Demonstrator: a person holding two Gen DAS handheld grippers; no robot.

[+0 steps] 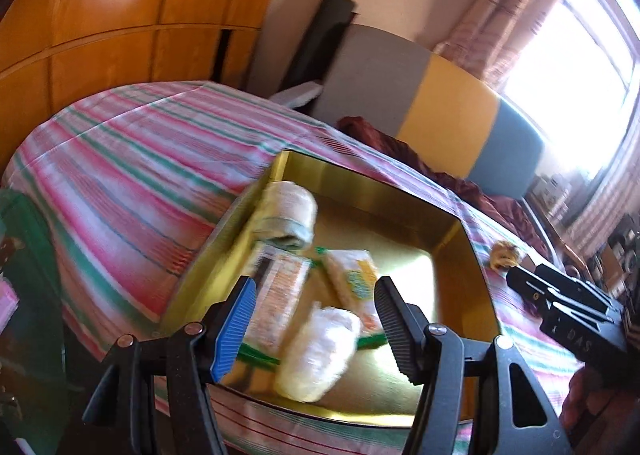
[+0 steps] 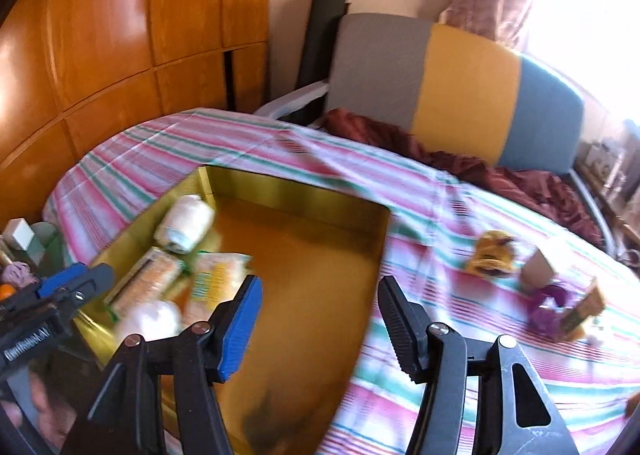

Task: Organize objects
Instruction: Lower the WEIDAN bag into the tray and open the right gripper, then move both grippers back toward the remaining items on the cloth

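A shiny gold tray [image 1: 452, 255] [image 2: 304, 191] lies on the striped bed. Its left half holds a rolled bandage [image 1: 286, 211] [image 2: 186, 223], two flat packets [image 1: 280, 291] [image 1: 352, 275] [image 2: 218, 275] and a white roll [image 1: 320, 351] [image 2: 150, 317]. My left gripper [image 1: 314, 319] is open and empty, just above the white roll. My right gripper [image 2: 318, 319] is open and empty, over the tray's bare right half. On the bed right of the tray lie a yellow-brown bundle [image 2: 490, 253] [image 1: 504, 253], a small cardboard box [image 2: 538, 267], a purple object [image 2: 548, 309] and a small green-yellow packet [image 2: 582, 311].
The striped bedspread [image 1: 132, 175] [image 2: 460, 335] covers the bed. A grey, yellow and blue headboard [image 2: 464, 91] and a maroon cloth [image 2: 460, 163] stand at the far side. A wooden wardrobe [image 2: 100, 47] is at left. A cluttered side table [image 2: 20, 251] is at lower left.
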